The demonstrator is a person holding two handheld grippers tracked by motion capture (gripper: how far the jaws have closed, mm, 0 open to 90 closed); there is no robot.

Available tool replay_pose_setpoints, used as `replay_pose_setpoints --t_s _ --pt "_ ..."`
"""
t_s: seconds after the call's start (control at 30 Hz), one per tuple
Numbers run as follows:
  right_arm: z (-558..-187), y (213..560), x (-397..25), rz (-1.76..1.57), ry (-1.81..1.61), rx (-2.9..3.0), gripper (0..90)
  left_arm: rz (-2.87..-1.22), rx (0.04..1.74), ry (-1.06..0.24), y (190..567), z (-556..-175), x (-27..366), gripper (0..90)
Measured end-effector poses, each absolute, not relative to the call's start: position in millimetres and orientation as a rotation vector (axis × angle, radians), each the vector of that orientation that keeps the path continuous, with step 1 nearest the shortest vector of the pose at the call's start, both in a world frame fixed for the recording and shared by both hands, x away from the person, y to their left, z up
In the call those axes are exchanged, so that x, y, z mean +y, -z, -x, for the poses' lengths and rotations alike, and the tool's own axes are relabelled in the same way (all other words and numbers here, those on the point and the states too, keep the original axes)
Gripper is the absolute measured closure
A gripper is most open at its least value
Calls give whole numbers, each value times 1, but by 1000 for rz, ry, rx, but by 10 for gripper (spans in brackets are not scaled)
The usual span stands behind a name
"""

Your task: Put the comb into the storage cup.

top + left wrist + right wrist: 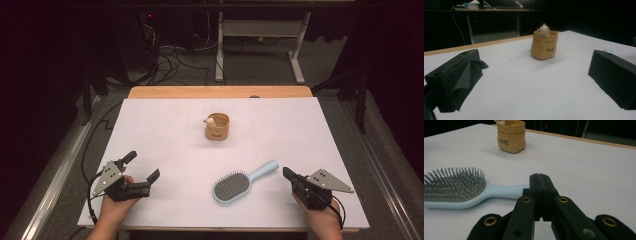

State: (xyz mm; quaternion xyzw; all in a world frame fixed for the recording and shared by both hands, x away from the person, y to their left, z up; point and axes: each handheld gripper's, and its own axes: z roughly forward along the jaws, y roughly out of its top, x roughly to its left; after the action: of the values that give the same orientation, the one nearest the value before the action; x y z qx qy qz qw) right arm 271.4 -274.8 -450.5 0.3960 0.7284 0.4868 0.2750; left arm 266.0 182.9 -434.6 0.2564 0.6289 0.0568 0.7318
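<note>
Left claw (pixel 141 166) gapes, right claw (pixel 287 172) is pinched together; the tan pouch (pixel 217 127) holds a small figurine (pixel 210 120).

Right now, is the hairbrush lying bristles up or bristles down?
Bristles up. The hairbrush lies flat on the table, its grey bristle pad facing the ceiling; the right gripper view shows the bristles standing upward.

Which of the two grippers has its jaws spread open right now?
The left gripper: its jaws stand wide apart over bare table. The right gripper, beside the hairbrush handle, has its jaws pressed together.
</note>
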Motion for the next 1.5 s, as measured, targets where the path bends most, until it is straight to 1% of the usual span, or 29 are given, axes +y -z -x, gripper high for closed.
replay_pose_setpoints --t_s 0.5,1.1,1.5 --pt "-264 457 -227 -881 -1348 2233 900 -562 1382 -119 434 -266 183 3" --pt "-247 470 -164 -623 -1240 2477 900 -549 1389 -117 433 -266 184 3" --pt "-246 477 -139 -563 -1171 2553 900 -549 1379 -119 433 -266 185 2"
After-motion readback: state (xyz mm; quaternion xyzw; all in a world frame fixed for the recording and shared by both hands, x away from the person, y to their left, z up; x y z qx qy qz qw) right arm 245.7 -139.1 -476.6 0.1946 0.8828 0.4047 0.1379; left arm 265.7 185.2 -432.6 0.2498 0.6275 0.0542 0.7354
